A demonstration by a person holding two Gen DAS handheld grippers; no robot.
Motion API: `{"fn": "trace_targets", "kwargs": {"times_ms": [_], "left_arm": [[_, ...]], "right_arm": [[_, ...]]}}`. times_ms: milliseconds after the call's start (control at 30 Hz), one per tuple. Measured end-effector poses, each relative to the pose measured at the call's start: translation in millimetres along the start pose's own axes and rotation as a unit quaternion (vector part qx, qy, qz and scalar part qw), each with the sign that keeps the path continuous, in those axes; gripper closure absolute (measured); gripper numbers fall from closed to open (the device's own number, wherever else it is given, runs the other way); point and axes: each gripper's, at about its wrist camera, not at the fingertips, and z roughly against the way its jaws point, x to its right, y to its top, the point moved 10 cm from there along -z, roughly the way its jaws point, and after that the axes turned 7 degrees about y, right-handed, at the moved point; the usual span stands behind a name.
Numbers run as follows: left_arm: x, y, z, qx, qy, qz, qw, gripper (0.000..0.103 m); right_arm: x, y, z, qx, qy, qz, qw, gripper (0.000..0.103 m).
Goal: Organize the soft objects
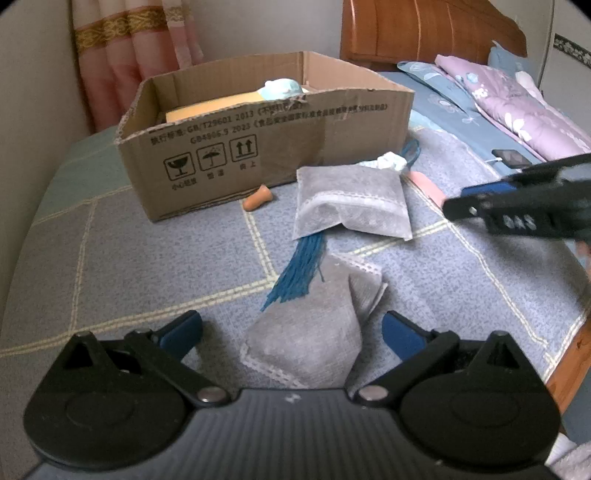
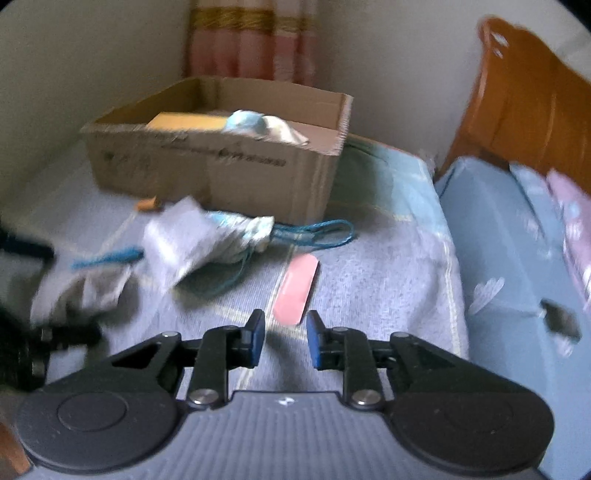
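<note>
My left gripper (image 1: 291, 332) stands open, low over the bedspread, its blue pads (image 1: 181, 332) on either side of a crumpled grey pouch (image 1: 306, 332) without pressing it. A blue tassel (image 1: 295, 273) runs from that pouch under a second, flat grey pouch (image 1: 351, 203). A cardboard box (image 1: 258, 147) behind holds a yellow block (image 1: 218, 105) and a pale blue soft item (image 1: 280, 88). My right gripper (image 2: 285, 341) is open by a narrow gap, nothing between its pads, just short of a pink strip (image 2: 297, 291). It enters the left wrist view from the right (image 1: 448, 208).
An orange plug-shaped piece (image 1: 257, 198) lies by the box front. White-blue crumpled fabric (image 2: 243, 232) and a blue cord loop (image 2: 325, 232) lie near the box corner. A phone (image 1: 511, 157), pillows and a purple quilt (image 1: 524, 107) sit right, before a wooden headboard (image 1: 424, 33).
</note>
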Motion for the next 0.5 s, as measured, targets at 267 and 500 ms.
{"fn": "trace_targets", "kwargs": {"times_ms": [267,500], "left_arm": [[1,0,-1,-0.004,-0.002,-0.003,1.0000,0.000],[1,2,-3,-0.006,-0.005,-0.007,0.9999,0.000]], "right_arm": [[9,12,-20,0.016,-0.012,-0.066,0.998,0.070],[6,18,-27,0.025,-0.018,-0.057,0.998,0.069]]}}
